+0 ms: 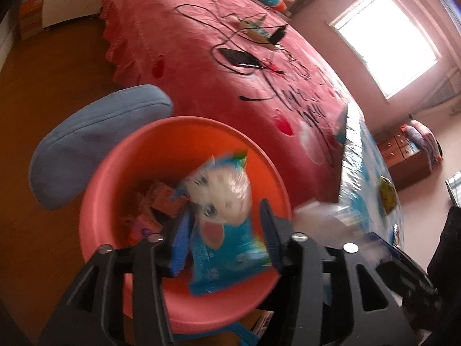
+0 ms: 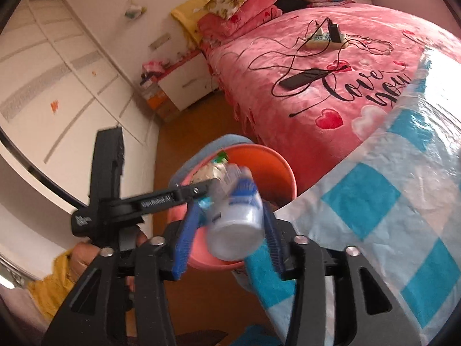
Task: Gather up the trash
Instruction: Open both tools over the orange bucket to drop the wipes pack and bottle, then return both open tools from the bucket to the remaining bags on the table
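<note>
Over the orange-red bin (image 1: pixel 115 178) my left gripper (image 1: pixel 226 207) points down and is open. A blue snack bag with a white rabbit (image 1: pixel 227 242) hangs blurred and loose between its blue pads (image 1: pixel 181 248). Wrappers (image 1: pixel 161 199) lie at the bottom of the bin. In the right wrist view my right gripper (image 2: pixel 232 204) is open above the near rim of the bin (image 2: pixel 276 167). A white cup with a blue label (image 2: pixel 236 225) sits blurred between its pads, with a gap on the left. The left gripper (image 2: pixel 210 187) reaches over the bin from the left, held by a hand (image 2: pixel 86 253).
A table with a blue checked plastic cloth (image 2: pixel 374 201) stands right of the bin. Behind the bin is a pink bed (image 1: pixel 230 66) carrying a phone (image 1: pixel 239 57), a power strip and cables. A blue cushion (image 1: pixel 86 144) lies on the wooden floor beside the bin. A white nightstand (image 2: pixel 184 86) stands by the wall.
</note>
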Available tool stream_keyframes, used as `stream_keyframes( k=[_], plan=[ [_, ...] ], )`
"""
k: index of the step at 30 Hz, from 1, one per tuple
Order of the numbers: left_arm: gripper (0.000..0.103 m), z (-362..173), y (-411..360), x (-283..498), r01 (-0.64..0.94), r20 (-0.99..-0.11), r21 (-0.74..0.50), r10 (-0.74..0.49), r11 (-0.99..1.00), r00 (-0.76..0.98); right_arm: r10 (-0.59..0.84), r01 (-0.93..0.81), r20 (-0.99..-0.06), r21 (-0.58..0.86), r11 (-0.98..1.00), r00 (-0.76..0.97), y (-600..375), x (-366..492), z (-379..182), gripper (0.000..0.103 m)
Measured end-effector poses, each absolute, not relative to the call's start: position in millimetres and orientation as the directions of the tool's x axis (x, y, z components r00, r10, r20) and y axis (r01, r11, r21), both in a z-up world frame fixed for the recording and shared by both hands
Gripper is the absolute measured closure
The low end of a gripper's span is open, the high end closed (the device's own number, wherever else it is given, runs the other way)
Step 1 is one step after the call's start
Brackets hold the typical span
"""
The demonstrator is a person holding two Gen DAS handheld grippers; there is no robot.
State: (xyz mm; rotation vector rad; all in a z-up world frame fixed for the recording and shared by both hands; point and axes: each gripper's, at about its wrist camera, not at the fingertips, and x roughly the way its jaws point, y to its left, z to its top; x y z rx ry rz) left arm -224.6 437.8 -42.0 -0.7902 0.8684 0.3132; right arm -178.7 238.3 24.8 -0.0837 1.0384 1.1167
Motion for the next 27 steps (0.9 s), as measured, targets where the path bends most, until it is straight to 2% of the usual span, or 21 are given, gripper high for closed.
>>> stream_keyframes(
  k=[1, 3, 7, 15, 27],
  plan=[
    [0.043, -43, 439, -226, -0.551, -0.781, -0.485, -0.052, 0.679, 0.623, 0.695, -0.761, -0.718, 0.425, 0.49, 0.047, 237, -179, 23, 0.034],
    [0.037, -44, 443, -227, -0.565, -0.784, -0.47, -0.028, 0.678, 0.62, 0.7, -0.747, -0.713, 0.44, 0.499, 0.048, 231, -176, 21, 0.032],
    [0.031, -43, 441, -226, -0.569, -0.789, -0.442, 0.0, 0.694, 0.614, 0.709, -0.715, -0.696, 0.44, 0.544, 0.112, 211, -167, 29, 0.022],
    [0.027, -35, 422, -215, -0.53, -0.783, -0.422, -0.002, 0.736, 0.621, 0.677, -0.676, -0.698, 0.383, 0.629, 0.235, 175, -155, 36, 0.02],
    [0.027, -9, 377, -192, -0.421, -0.755, -0.406, -0.037, 0.811, 0.655, 0.686, -0.634, -0.661, 0.397, 0.664, 0.305, 130, -148, 39, 0.019]
  ],
)
